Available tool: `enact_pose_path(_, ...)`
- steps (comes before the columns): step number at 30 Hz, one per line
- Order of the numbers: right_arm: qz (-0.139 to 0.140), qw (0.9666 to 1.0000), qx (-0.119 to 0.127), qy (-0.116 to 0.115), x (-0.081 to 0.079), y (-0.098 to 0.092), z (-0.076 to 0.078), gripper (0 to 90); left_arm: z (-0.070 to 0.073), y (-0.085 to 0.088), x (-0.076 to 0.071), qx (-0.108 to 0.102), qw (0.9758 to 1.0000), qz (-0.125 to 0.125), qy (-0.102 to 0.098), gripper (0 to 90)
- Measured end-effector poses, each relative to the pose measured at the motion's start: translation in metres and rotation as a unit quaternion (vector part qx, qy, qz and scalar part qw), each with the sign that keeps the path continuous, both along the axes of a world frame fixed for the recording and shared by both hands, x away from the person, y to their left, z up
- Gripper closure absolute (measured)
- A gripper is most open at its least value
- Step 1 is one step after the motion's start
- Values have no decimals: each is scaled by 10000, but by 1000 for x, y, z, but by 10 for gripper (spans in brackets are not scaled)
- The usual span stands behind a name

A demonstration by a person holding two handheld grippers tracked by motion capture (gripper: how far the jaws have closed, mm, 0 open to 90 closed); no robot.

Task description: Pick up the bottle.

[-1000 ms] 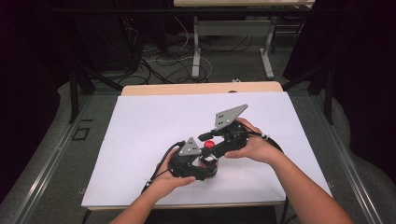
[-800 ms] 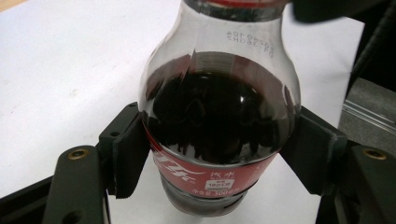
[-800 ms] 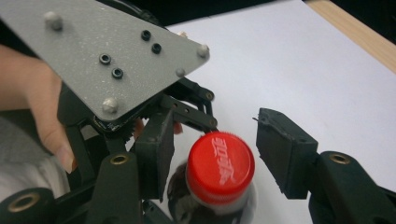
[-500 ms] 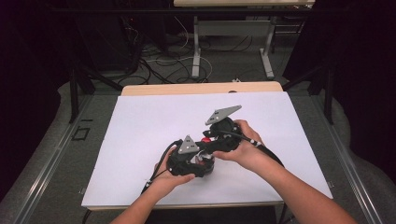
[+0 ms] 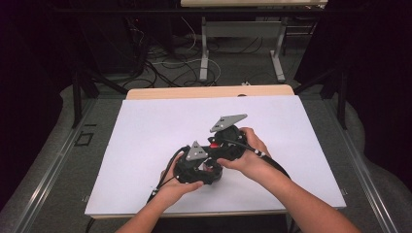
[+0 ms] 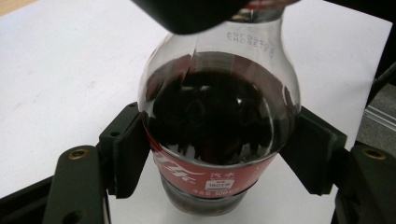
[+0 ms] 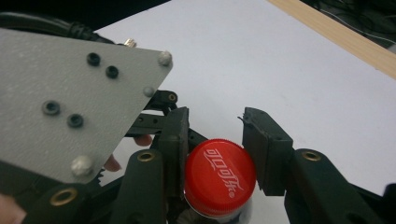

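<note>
Opening a cola bottle (image 6: 217,135) with two hand-held grippers on the white table (image 5: 145,131).

The left gripper (image 6: 217,154) is clamping the bottle's labelled body, holding it upright near the table's front edge. The right gripper (image 7: 219,149) has just been closing its jaws and is now pinching the red cap (image 7: 219,177) on both sides. With the cap gripped, twisting it off is likely the next step.
</note>
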State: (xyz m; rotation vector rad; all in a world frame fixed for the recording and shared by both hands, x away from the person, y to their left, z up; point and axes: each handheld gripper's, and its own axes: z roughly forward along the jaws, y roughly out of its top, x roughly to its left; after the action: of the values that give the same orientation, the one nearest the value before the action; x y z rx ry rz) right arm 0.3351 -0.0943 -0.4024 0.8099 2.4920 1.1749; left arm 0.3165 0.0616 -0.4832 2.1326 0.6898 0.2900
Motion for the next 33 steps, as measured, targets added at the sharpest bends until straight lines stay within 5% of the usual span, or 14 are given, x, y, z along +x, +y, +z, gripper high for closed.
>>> enact_pose_path(5,672,9974,37,261,10,-8,1,619,-1,-1,-1,-13,9999,-99,52,304)
enact_pose_path(8,1258,9912,-80,397,18,-11,3,619,1,-2,-2,46,9996,-240,118,304)
enact_pose_path(11,2174,9755,-261,227,25,-14,4,619,0,-3,-3,4,9997,-255,54,303)
enact_pose_path(12,2484,9678,-333,221,28,-14,5,619,0,-3,-4,53,9995,-307,65,303)
enact_pose_path(16,3146,9478,-470,227,34,-16,7,619,0,-5,-5,26,9992,-405,38,303)
enact_pose_path(18,3364,9404,-469,182,37,-16,7,618,0,-5,-5,14,9991,-416,94,303)
enact_pose_path(19,3387,9396,-465,186,38,-16,7,617,0,-4,-5,21,9990,-433,144,303)
enact_pose_path(22,3297,9430,-423,143,38,-15,7,547,1,-3,-4,42,9992,-392,116,303)
enact_pose_path(24,2972,9540,-366,143,34,-14,7,473,2,-1,-2,27,9993,-359,94,302)
enact_pose_path(26,2760,9601,-414,146,30,-13,9,460,2,0,-1,-35,9996,-255,90,302)
enact_pose_path(30,1762,9837,-303,162,19,-12,12,420,1,2,1,-66,9999,-120,53,302)
enact_pose_path(33,1116,9933,-163,240,11,-10,14,427,1,3,1,-81,9999,-28,106,302)
